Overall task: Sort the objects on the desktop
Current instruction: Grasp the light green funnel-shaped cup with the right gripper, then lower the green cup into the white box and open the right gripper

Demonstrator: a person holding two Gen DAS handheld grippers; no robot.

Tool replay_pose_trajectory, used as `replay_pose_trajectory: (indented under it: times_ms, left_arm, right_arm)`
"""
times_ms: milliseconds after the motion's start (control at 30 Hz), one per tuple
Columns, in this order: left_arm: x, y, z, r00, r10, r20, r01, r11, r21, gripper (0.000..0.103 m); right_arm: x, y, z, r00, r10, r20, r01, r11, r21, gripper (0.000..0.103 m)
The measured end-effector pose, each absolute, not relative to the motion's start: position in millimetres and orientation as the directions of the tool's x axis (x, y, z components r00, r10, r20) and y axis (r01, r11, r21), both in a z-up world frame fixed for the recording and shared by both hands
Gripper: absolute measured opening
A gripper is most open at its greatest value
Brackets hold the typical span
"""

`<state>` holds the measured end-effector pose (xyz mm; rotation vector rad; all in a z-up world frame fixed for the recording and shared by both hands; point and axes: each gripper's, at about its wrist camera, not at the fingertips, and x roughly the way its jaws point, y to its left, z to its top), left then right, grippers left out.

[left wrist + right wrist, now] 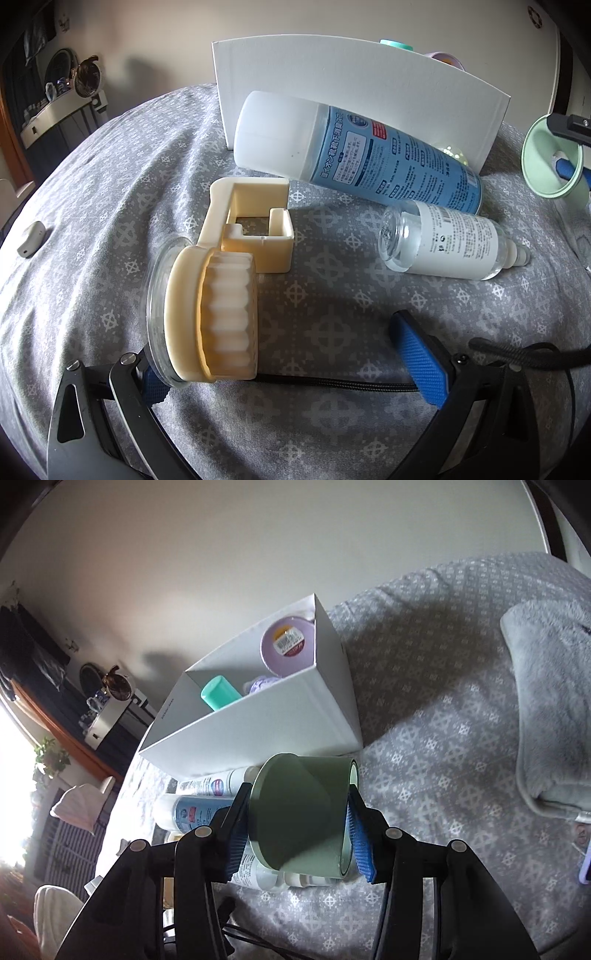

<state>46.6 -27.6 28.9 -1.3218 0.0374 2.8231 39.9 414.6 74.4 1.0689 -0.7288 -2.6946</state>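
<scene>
While the right claw (297, 825) is gripping a pale green cup (303, 816) on its side above the patterned desk (443, 738), the sorting is looking partway done: the white box (295, 716) beyond is already holding a lilac tub (288, 648) and a teal-capped bottle (218, 694). The left claw (295, 354) is hanging released near a cream brush (218, 314), with the blue spray can (354, 155) and clear bottle (447, 240) lying farther off. Next, the cup probably needs lifting over the box rim.

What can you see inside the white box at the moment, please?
Inside the white box the right wrist view shows a teal cap, a lavender round container with a barcode sticker, and a pale purple item between them. The front wall hides everything lower down.
</scene>
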Motion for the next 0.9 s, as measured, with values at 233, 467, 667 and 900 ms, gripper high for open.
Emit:
replay_pose_trajectory:
  times_ms: [233, 467, 667, 900]
  left_arm:
    - [46, -28, 29, -0.64, 0.012, -0.768, -0.032, -0.999, 0.011, 0.103]
    - [47, -28, 29, -0.64, 0.012, -0.768, -0.032, -0.999, 0.011, 0.103]
    - [47, -29, 29, -0.64, 0.012, -0.768, -0.033, -0.999, 0.011, 0.103]
    - [47, -29, 29, -0.64, 0.012, -0.768, -0.033, -0.999, 0.011, 0.103]
  right_arm:
    - [44, 427, 96, -0.774, -0.272, -0.572, -0.05, -0.874, 0.483, 0.046]
    - [14, 440, 137, -0.828, -0.24, -0.506, -0.058, -0.861, 0.505, 0.046]
    - [-44, 422, 160, -0.838, -0.252, -0.483, -0.037, -0.858, 0.513, 0.046]
    - [-99, 391, 132, -0.782, -0.254, -0.57, -0.073, -0.869, 0.489, 0.046]
